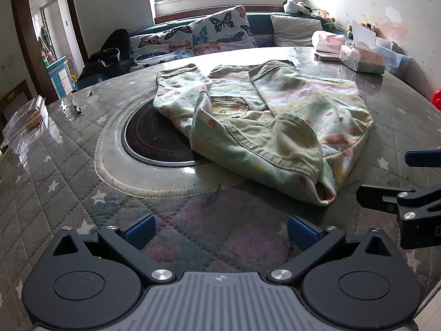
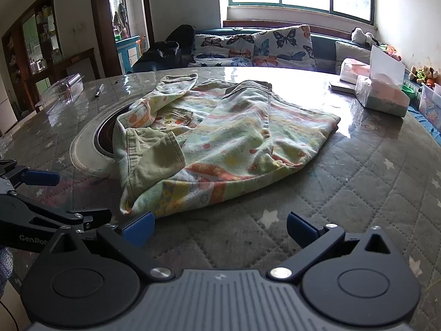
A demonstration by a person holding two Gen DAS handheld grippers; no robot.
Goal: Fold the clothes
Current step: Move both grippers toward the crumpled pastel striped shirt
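A pastel printed child's jacket (image 1: 264, 127) lies on the round table, both sleeves folded in over its front and the green collar turned toward me. In the right wrist view the jacket (image 2: 220, 143) fills the table's middle. My left gripper (image 1: 220, 231) stands open above the table, short of the jacket's near hem, with nothing between its blue pads. My right gripper (image 2: 219, 227) is open too, its left pad close to the jacket's near corner. Each gripper shows at the edge of the other's view: the right gripper (image 1: 391, 179), the left gripper (image 2: 80, 195).
The table (image 1: 69, 193) has a quilted star cloth under glass and a black inset hotplate (image 1: 154, 135). A clear plastic box (image 1: 27, 127) and a pen (image 1: 76, 107) lie at the left. Tissue boxes (image 2: 380, 93) stand at the back right. A sofa with butterfly cushions (image 1: 217, 31) runs behind.
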